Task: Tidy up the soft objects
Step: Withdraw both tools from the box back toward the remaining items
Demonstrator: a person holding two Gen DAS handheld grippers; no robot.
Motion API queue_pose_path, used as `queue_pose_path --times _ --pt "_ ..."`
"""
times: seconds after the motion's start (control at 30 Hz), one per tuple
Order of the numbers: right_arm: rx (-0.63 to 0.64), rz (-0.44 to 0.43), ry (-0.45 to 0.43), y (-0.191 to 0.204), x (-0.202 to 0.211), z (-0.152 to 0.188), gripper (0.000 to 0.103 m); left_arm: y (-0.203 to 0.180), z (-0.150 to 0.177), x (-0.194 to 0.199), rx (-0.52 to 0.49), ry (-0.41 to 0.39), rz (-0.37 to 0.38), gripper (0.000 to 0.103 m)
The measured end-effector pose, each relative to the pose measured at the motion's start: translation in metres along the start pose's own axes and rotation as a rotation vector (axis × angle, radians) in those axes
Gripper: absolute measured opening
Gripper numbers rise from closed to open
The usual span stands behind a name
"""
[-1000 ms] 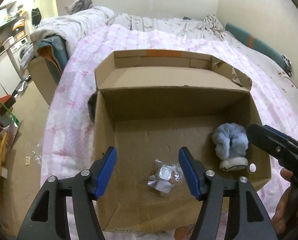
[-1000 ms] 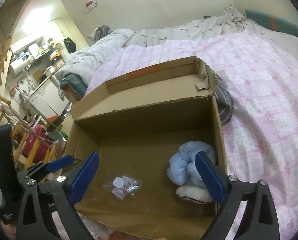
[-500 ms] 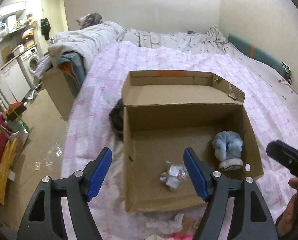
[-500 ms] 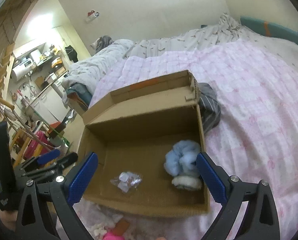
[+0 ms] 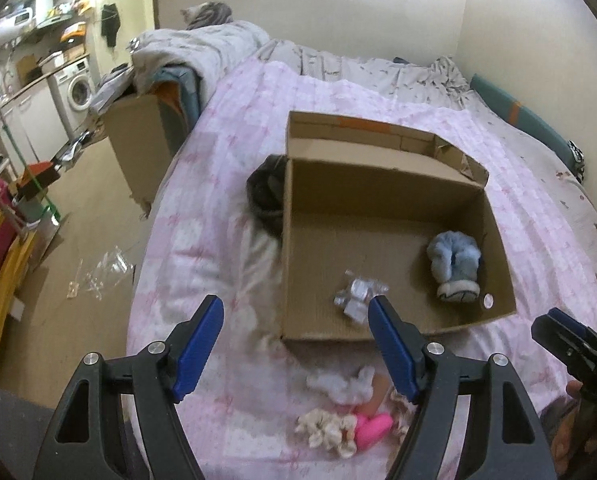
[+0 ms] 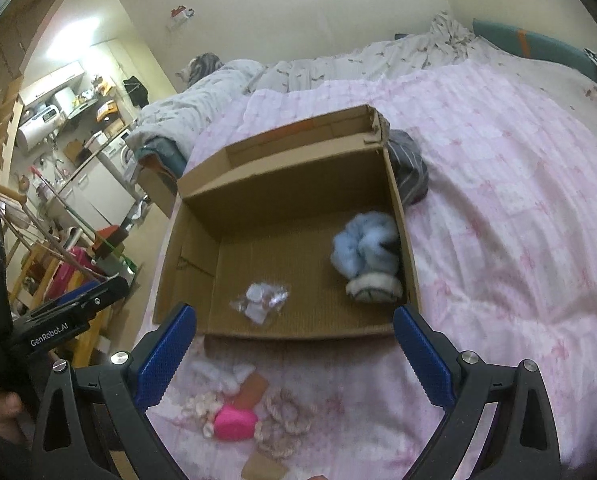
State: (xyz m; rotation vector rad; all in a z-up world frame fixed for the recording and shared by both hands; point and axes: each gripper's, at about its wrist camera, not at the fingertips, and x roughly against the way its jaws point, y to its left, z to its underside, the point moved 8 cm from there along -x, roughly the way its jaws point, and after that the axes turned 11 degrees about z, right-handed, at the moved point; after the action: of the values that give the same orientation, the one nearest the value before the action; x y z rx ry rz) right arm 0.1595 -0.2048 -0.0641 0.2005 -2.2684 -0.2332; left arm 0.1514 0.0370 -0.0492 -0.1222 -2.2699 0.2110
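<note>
Bedding in pink patchwork, a quilted cover [image 6: 498,208], fills the centre and right of both views. On it an open brown cardboard box [image 5: 382,322] [image 6: 298,330] is seen at mid-frame, its flap folded back at the far side. A dark striped garment [image 6: 408,170] is tucked against the box's outer wall, at its right in the right wrist view.

Inside the box, a fluffy pale-blue soft slipper [image 5: 454,266] [image 6: 368,258] is lodged in the right-hand part of the floor, and a crinkled clear plastic packet [image 5: 356,296] [image 6: 260,302] lies near the front wall.

Below the box, at the lower centre of each frame, a loose cluster of small soft items [image 5: 346,420] [image 6: 250,412] is spread on the cover: white fluff, cream and beige knitted pieces, and a bright pink soft piece [image 6: 234,422].

The left gripper [image 5: 296,348] is held spread wide above the cover with nothing between its blue pads. The right gripper [image 6: 294,354] is likewise spread wide and empty, framing the cluster.
</note>
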Motion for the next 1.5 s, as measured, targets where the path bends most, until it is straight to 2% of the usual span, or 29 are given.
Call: queue_pose_path --times 0.2,0.27,0.33,0.4,0.67,0.8,1.0,1.17,1.33,1.47,1.5 --pt "0.034 0.049 -0.004 0.004 0.011 0.018 0.103 0.005 0.022 0.007 0.017 0.028 -0.009 0.072" --pt "0.048 0.058 -0.020 0.008 0.016 0.019 0.103 0.001 0.031 0.008 0.026 0.040 0.010 0.072" --pt "0.056 0.054 -0.024 0.010 0.020 0.024 0.103 -0.004 0.038 0.010 0.022 0.046 0.033 0.072" --pt "0.044 0.043 -0.015 0.010 0.021 0.029 0.103 -0.008 0.042 0.010 0.004 0.043 0.021 0.072" --pt "0.031 0.084 0.012 0.004 0.018 0.039 0.103 -0.007 0.041 0.006 0.028 0.039 0.001 0.072" --pt "0.014 0.085 0.038 -0.001 0.015 0.045 0.103 -0.005 0.048 0.004 0.000 0.055 -0.016 0.073" --pt "-0.008 0.082 0.072 -0.002 0.009 0.050 0.103 0.010 0.052 0.001 0.023 0.065 -0.040 0.072" --pt "-0.039 0.062 0.150 -0.004 -0.006 0.060 0.103 0.028 0.062 -0.010 0.130 0.133 -0.008 0.072" --pt "-0.050 0.083 0.282 -0.008 -0.032 0.083 0.103 0.036 0.069 -0.021 0.194 0.177 -0.009 0.072" --pt "-0.021 0.005 0.430 0.010 -0.049 0.111 0.102 0.034 0.073 -0.027 0.197 0.199 -0.005 0.072" --pt "0.007 -0.017 0.466 0.019 -0.052 0.120 0.099 0.033 0.074 -0.028 0.194 0.204 -0.005 0.072"
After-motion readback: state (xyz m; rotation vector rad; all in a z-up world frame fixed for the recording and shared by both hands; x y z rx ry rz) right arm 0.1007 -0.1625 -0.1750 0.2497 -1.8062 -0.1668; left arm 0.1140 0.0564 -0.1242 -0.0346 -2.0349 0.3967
